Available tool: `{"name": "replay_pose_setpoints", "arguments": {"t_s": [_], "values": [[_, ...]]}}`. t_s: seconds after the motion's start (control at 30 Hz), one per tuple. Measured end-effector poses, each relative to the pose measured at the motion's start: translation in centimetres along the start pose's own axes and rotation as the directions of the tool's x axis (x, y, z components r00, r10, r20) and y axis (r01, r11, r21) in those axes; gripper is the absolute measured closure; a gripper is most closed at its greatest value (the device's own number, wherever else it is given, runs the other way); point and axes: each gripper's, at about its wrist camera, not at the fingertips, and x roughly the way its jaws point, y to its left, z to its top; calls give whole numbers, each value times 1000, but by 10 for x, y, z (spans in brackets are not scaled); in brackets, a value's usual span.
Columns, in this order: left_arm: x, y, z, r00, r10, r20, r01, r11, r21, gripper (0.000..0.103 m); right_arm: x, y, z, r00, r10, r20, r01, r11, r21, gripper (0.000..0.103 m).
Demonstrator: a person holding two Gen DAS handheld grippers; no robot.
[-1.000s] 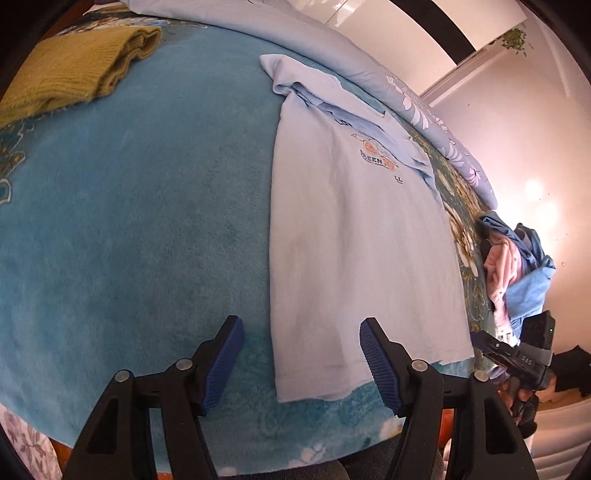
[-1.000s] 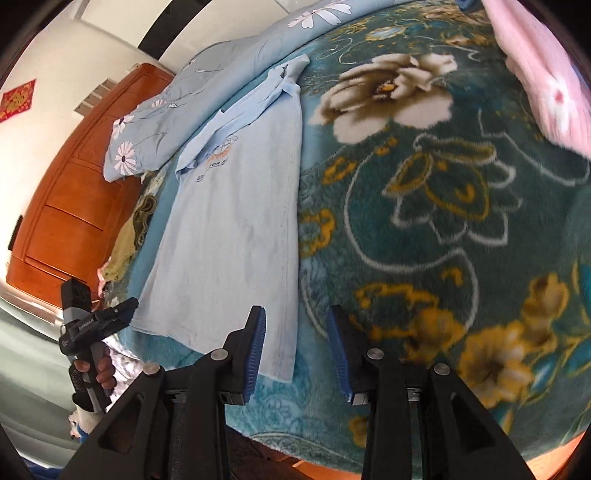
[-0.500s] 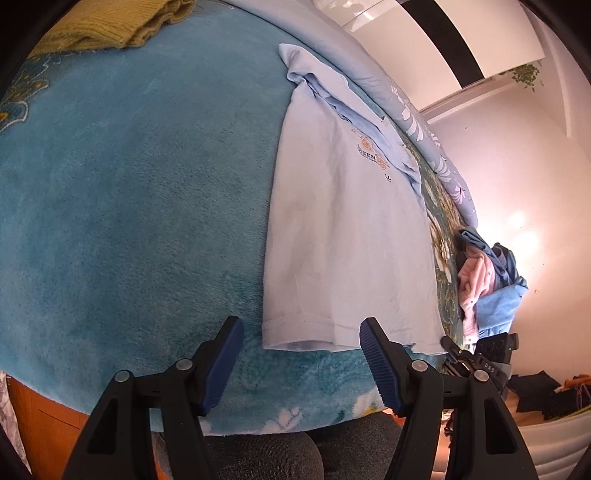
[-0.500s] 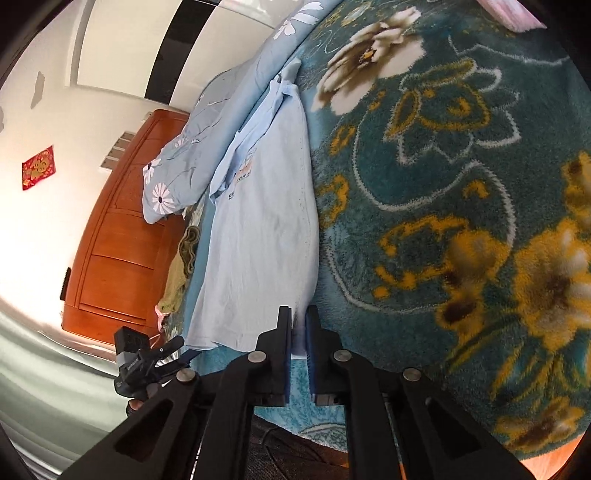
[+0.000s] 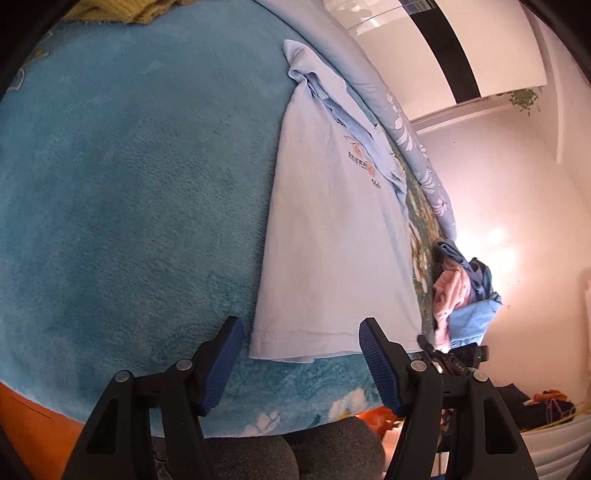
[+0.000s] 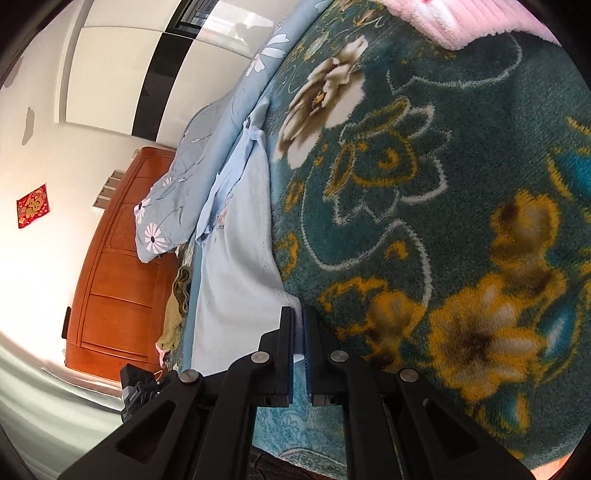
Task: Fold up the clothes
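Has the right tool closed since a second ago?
Yes. The right tool was open short of the shirt's hem corner on the blanket; now its jaws are pinched on that corner.

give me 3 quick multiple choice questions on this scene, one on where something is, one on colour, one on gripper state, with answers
1. Where does the yellow sweater lie, seen from the left wrist?
A. at the far left of the bed
B. on top of the shirt
C. between the left gripper's fingers

2. What colour is the shirt?
A. pink
B. light blue
C. orange

3. How do the two grippers stand?
A. both open
B. left shut on the shirt, right open
C. left open, right shut on the shirt

Answers:
1. A: it sits at the top left edge of the view, well apart from the shirt.
2. B: the cloth is pale blue with a small chest print.
3. C: the left gripper has its fingers spread on either side of the hem corner, and the right gripper pinches the other hem corner.
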Motion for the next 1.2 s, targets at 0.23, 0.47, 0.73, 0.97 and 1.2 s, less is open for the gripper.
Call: {"name": "replay_pose_setpoints", "arguments": {"t_s": [0.23,0.47,0.73,0.97,1.2], "values": [[-4,27,-5,992,-122,25,124,985,-120,57,0,2,-4,1000,-3,-24,3,1000,-10,98],[-9,42,-9,988,-132,78,144,973,-182,97,1,6,-7,999,-12,-35,12,1000,-17,98],[-46,12,-11,980,-49,193,57,998,-34,99,-2,22,-18,997,55,-60,-57,998,-39,98],[-33,33,-10,986,36,164,-26,998,-61,99,0,22,-29,996,12,-91,-19,997,-68,98],[-28,41,-13,989,54,134,-47,998,-52,98,-5,15,-30,996,-42,-84,36,996,-80,98]]}}
